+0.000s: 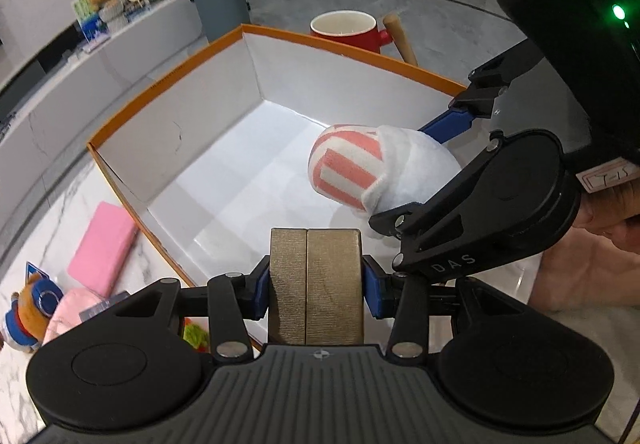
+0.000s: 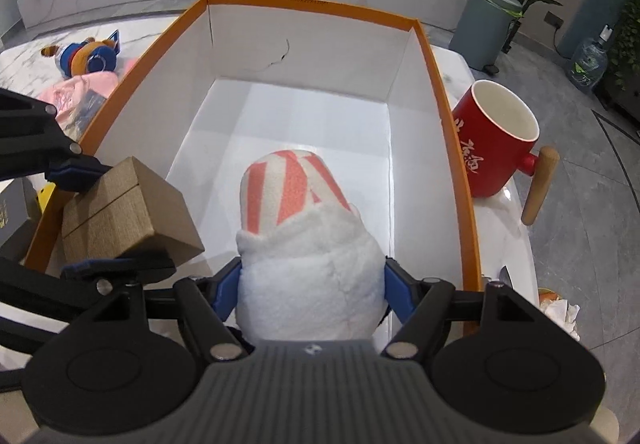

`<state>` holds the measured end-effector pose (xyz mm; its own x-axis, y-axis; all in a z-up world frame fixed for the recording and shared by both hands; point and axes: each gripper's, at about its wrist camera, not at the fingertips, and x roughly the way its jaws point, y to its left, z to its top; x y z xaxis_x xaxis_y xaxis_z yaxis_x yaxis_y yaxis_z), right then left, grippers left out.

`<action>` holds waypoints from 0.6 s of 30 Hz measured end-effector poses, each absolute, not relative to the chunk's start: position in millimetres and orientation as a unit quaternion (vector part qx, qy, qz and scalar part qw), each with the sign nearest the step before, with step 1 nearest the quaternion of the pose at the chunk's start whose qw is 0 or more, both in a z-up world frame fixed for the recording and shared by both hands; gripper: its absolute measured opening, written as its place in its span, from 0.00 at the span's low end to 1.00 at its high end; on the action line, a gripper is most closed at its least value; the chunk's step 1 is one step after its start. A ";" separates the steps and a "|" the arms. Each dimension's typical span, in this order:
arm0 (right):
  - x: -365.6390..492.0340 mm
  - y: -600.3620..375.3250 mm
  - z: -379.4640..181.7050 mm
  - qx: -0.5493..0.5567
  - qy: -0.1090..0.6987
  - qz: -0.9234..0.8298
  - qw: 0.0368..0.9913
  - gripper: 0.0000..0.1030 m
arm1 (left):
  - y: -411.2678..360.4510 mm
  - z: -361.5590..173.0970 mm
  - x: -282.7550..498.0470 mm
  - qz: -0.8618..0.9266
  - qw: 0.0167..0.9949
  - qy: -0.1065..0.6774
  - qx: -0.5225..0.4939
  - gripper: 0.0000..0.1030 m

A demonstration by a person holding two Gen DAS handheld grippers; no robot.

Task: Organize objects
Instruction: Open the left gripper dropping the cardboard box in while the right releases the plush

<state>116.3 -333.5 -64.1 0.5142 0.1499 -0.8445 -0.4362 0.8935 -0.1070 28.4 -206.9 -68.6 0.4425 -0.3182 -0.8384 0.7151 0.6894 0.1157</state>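
Note:
A large orange-rimmed box [image 1: 168, 79] with a white inside lies on the marble table; its rim [image 2: 448, 115] also shows in the right wrist view. My left gripper [image 1: 316, 286] is shut on a small tan box [image 1: 316, 284], held over the near wall of the big box; the same tan box [image 2: 128, 211] appears at the left of the right wrist view. My right gripper [image 2: 312, 288] is shut on a white plush toy with pink-and-white stripes [image 2: 304, 244], held low inside the big box. In the left wrist view that plush [image 1: 360, 171] hangs at the right.
A red mug [image 2: 496, 147] with a wooden handle stands just outside the box's right wall. Left of the box lie a pink pad [image 1: 102, 244], a pink pouch [image 1: 68, 312] and a bear plush in blue [image 2: 84, 55]. A grey bin [image 2: 488, 23] stands on the floor beyond.

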 end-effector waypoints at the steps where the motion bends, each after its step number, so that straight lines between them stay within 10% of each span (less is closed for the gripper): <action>1: 114.1 -332.1 -63.8 -0.158 0.464 0.172 0.855 0.73 | -206.7 -68.5 27.3 -0.317 0.816 0.423 0.234 0.50; 18: 118.2 -331.1 -61.4 -0.163 0.468 0.166 0.853 0.76 | -204.9 -63.6 30.0 -0.306 0.823 0.420 0.230 0.62</action>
<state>118.2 -331.1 -61.4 0.5076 0.1307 -0.8516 -0.4353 0.8919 -0.1226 30.0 -204.9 -63.6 0.4596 -0.3097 -0.8324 0.6964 0.7074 0.1213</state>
